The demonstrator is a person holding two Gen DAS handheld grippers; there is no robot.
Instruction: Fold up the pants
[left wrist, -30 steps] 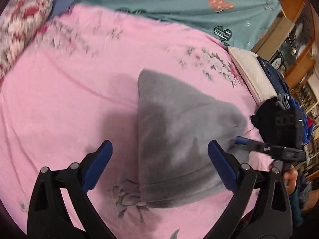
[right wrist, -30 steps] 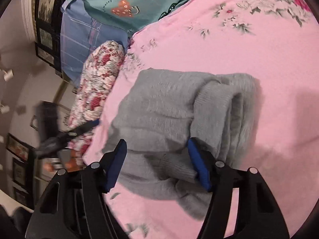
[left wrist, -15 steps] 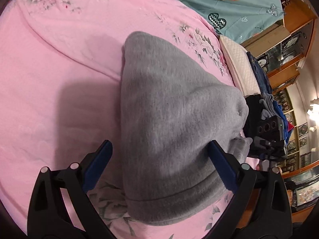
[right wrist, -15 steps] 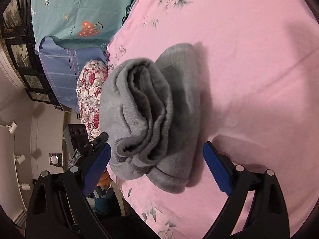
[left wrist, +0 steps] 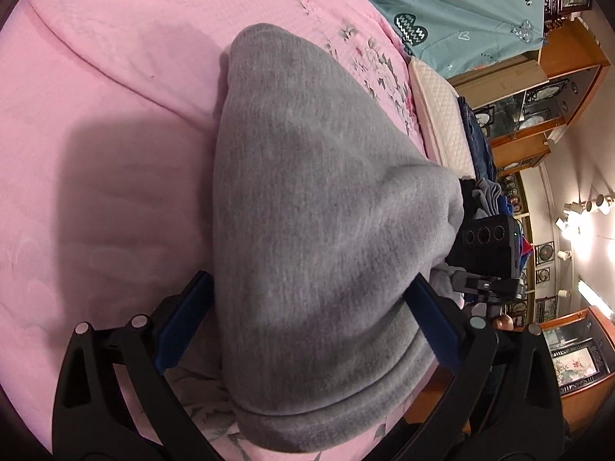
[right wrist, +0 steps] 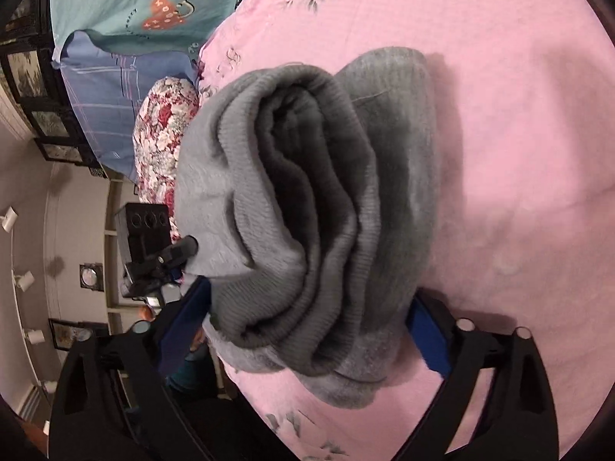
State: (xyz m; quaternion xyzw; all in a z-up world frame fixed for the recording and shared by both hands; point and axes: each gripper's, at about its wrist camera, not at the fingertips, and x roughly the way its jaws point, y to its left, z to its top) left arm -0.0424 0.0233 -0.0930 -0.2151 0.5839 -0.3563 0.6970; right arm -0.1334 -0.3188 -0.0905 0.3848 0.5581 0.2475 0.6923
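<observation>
- Grey fleece pants (left wrist: pixel 315 238), a folded bundle, lie near the pink bedspread's (left wrist: pixel 96 115) edge.
- Left gripper (left wrist: pixel 307 322) and right gripper (right wrist: pixel 307 330) both straddle it, jaws spread, squeezing nothing.
- Folding looks finished; next, close and lift.

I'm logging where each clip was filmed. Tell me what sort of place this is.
Most likely a bedroom at home. The grey pants lie on a bed with a pink flowered bedspread. A flowered pillow sits at one end, and wooden display cabinets stand beside it.
</observation>
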